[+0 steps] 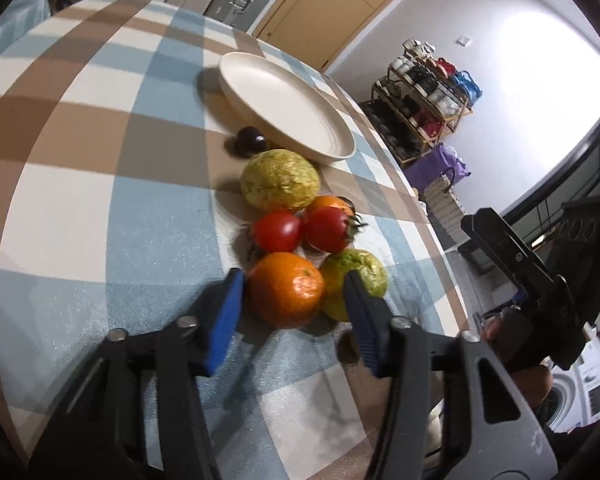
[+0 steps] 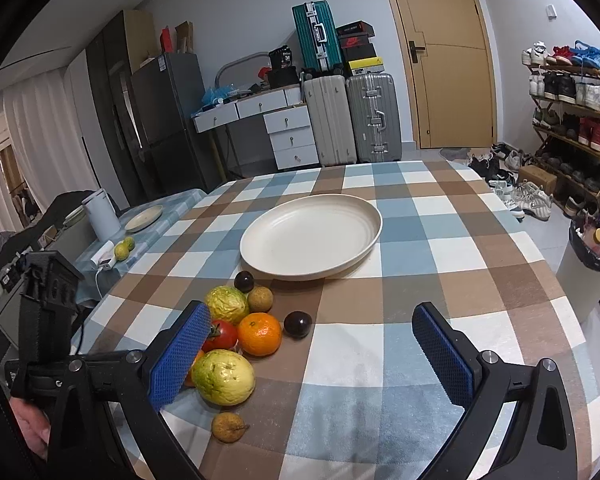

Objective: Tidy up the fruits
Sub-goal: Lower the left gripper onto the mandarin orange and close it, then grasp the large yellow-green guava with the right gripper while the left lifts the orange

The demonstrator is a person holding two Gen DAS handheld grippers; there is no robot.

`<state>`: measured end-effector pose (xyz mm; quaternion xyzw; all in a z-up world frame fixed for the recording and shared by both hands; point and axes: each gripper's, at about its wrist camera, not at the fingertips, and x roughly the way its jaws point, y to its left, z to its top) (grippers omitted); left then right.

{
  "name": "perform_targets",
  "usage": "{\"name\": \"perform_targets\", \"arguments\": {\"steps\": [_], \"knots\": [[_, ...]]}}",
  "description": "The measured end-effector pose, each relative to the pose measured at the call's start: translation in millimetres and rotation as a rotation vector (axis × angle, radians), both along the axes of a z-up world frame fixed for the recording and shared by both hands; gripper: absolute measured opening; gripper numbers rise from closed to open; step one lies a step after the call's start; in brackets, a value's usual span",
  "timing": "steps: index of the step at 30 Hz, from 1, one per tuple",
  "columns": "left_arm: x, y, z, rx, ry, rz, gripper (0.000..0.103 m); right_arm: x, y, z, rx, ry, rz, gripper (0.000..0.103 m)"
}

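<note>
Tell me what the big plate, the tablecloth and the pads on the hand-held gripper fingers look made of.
Plate: matte cream, with faint rings inside; likely plastic or fibre composite, possibly ceramic.
Tablecloth: woven checked fabric with a slightly fuzzy surface, by its look.
Finger pads: blue, finely dimpled, probably rubber or a soft plastic, on black plastic-looking arms.

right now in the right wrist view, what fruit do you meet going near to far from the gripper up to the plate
small brown fruit → big yellow-green guava → orange → second guava → dark plum → plate
</note>
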<state>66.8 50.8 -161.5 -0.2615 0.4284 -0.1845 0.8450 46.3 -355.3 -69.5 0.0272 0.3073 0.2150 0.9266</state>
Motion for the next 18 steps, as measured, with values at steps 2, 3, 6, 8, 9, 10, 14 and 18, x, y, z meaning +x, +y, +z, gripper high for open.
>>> {"name": "perform_targets", "arguments": {"steps": [2, 3, 6, 8, 9, 10, 14, 18], "knots": [[4.8, 6.5, -5.9, -0.045, 0.006, 0.006, 0.037, 1.4, 1.1, -1.6, 0.0, 0.005, 0.002, 0.103], [7.6, 8.8, -8.5, -0.06, 0.009, 0.005, 0.037, 1.9, 1.5, -2.3, 0.0, 0.008, 0.003, 0.103], [14.5, 11.0, -10.8, -0.056, 0.004, 0.0, 0.037, 2.6, 2.9, -4.8, -0.002, 0.018, 0.009, 0.103], [18.2, 12.8, -12.7, -0.064, 0.006, -0.001, 0.037, 3.5, 4.3, -6.5, -0.003, 0.026, 0.015, 0.103], [18.8, 14.1, -12.8, -0.067, 0.005, 0.003, 0.037, 3.6, 4.8, -7.0, -0.002, 0.03, 0.018, 0.103], [19.9, 15.5, -12.6, -0.07, 0.004, 0.005, 0.037, 3.4, 5.3, -7.4, -0.001, 0.032, 0.02, 0.103], [23.4, 23.0, -10.4, -0.079, -0.004, 0.017, 0.037, 1.2, 7.5, -8.6, 0.008, 0.044, 0.042, 0.103], [21.1, 27.8, -2.5, -0.085, -0.026, 0.029, 0.037, -0.8, 9.0, -12.5, 0.045, 0.078, 0.086, 0.103]]}}
